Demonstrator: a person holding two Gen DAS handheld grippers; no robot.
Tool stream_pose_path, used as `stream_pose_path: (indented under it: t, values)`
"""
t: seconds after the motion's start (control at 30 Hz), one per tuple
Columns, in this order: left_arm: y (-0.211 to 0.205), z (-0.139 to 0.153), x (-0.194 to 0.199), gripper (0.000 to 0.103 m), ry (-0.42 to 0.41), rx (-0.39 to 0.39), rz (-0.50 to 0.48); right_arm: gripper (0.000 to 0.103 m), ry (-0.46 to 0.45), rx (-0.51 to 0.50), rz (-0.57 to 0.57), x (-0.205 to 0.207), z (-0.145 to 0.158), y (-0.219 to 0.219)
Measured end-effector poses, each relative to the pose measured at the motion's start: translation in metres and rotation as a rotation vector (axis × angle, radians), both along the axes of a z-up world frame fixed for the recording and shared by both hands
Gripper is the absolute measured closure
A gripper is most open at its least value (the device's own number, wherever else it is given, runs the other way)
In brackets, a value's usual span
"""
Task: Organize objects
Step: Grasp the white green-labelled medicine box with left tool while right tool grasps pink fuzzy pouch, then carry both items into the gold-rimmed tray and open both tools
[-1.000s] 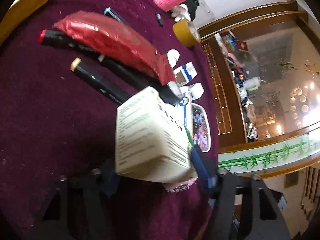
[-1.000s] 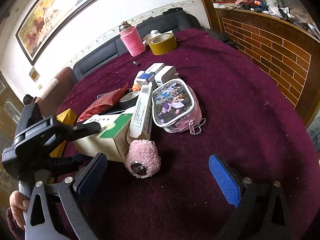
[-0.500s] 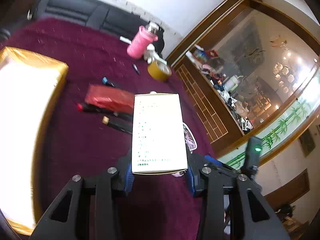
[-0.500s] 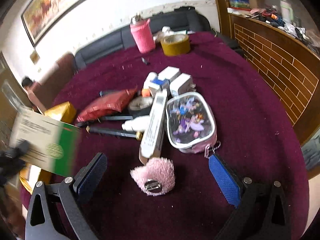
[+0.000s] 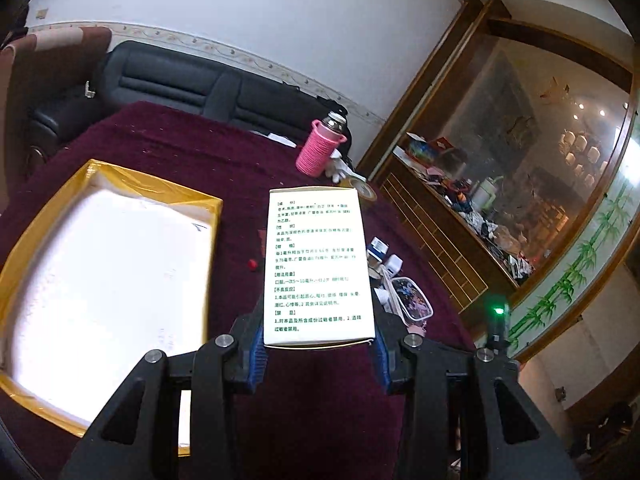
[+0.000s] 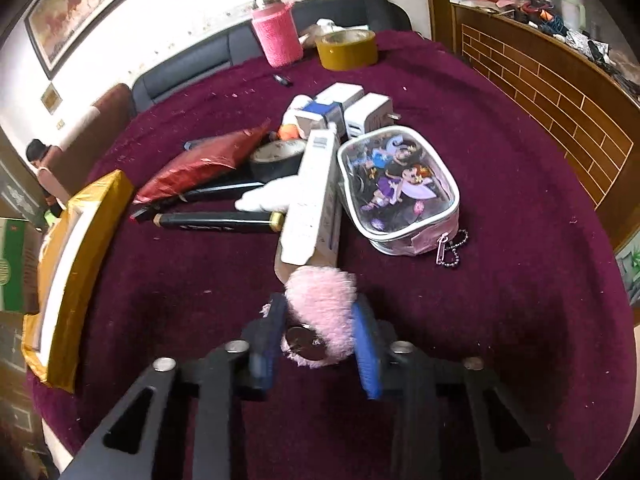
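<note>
A printed box point(image 5: 318, 264) is pinched by the left gripper point(image 5: 319, 354) beside the tray point(image 5: 160, 194) at nine o'clock; the right gripper point(image 6: 316, 340), jaws just closing, pinches a pink puff point(image 6: 320, 308). The pile point(image 6: 320, 160) at twelve o'clock remains unsorted.

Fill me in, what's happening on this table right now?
A person works two handheld grippers over a maroon cloth-covered table. The left gripper holds a white cardboard box printed with green text in the air beside a yellow-rimmed white tray. The right gripper has just been closing and its pads now press a fluffy pink pom-pom. The rest of the clutter stays piled.
</note>
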State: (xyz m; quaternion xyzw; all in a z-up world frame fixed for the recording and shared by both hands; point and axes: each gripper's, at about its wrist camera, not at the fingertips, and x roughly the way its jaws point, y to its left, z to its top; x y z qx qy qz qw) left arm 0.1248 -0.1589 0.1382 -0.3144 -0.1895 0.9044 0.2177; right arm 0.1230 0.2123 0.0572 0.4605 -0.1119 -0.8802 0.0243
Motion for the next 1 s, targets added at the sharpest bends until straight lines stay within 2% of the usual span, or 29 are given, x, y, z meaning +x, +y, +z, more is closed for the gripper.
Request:
stream_pose_path:
  t: [0.23, 0.4, 0.47, 0.57, 0.73, 0.93, 1.0]
  values:
    - [-0.044, 0.015, 0.004, 0.062, 0.039, -0.005, 0.085, 0.073, 0.098, -0.019, 0.089, 0.017, 0.044, -0.027]
    - [-0.063, 0.027, -0.004, 0.062, 0.060, -0.082, 0.150, 0.073, 0.150, -0.103, 0.218, 0.004, 0.080, -0.071]
    - [-0.073, 0.031, -0.015, 0.062, 0.063, -0.131, 0.181, 0.072, 0.151, -0.126, 0.268, -0.006, 0.089, -0.094]
    - [-0.085, 0.031, -0.038, 0.062, 0.040, -0.161, 0.196, 0.072, 0.130, -0.162, 0.355, -0.029, 0.100, -0.139]
    - [-0.096, 0.010, -0.093, 0.062, -0.054, -0.200, 0.202, 0.072, 0.064, -0.164, 0.429, -0.081, 0.098, -0.213]
    - [-0.111, -0.038, -0.145, 0.062, -0.190, -0.171, 0.210, 0.072, -0.017, -0.075, 0.445, -0.135, 0.071, -0.285]
    - [-0.115, -0.050, -0.154, 0.062, -0.220, -0.154, 0.215, 0.072, -0.041, -0.055, 0.442, -0.146, 0.062, -0.293]
